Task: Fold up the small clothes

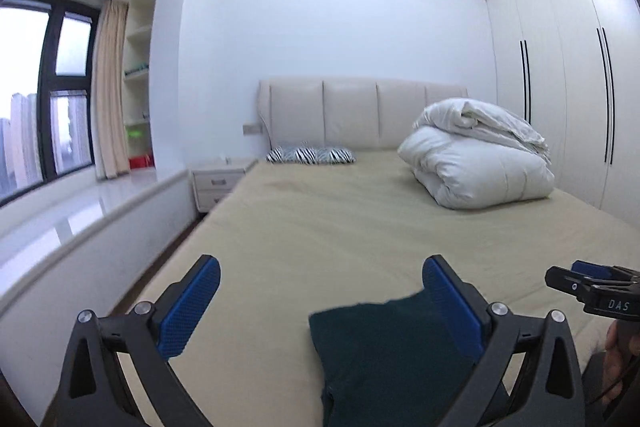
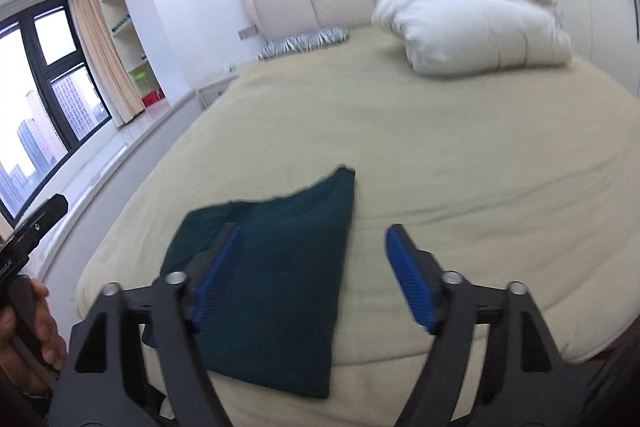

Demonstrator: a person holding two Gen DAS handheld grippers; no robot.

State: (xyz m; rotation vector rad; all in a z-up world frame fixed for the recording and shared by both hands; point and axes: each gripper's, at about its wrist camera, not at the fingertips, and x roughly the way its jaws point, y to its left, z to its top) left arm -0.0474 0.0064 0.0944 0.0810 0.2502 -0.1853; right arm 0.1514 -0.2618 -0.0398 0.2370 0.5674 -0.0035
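Observation:
A dark green garment (image 2: 276,267) lies folded flat on the beige bed sheet (image 2: 460,155) near the foot of the bed. In the left wrist view the same garment (image 1: 384,355) sits low and right of centre. My left gripper (image 1: 320,291) is held above the bed, jaws wide open, nothing between the blue pads. My right gripper (image 2: 312,267) hovers above the garment, open and holding nothing. The right gripper's tip (image 1: 588,283) shows at the right edge of the left wrist view, and the left gripper's body (image 2: 36,227) at the left edge of the right wrist view, with a hand on its grip.
A bundled white duvet (image 1: 480,155) lies at the bed's far right. A zebra-striped pillow (image 1: 312,155) rests against the padded headboard (image 1: 360,111). A nightstand (image 1: 218,183), a window ledge (image 1: 80,215) and a window stand to the left, white wardrobes (image 1: 568,87) to the right.

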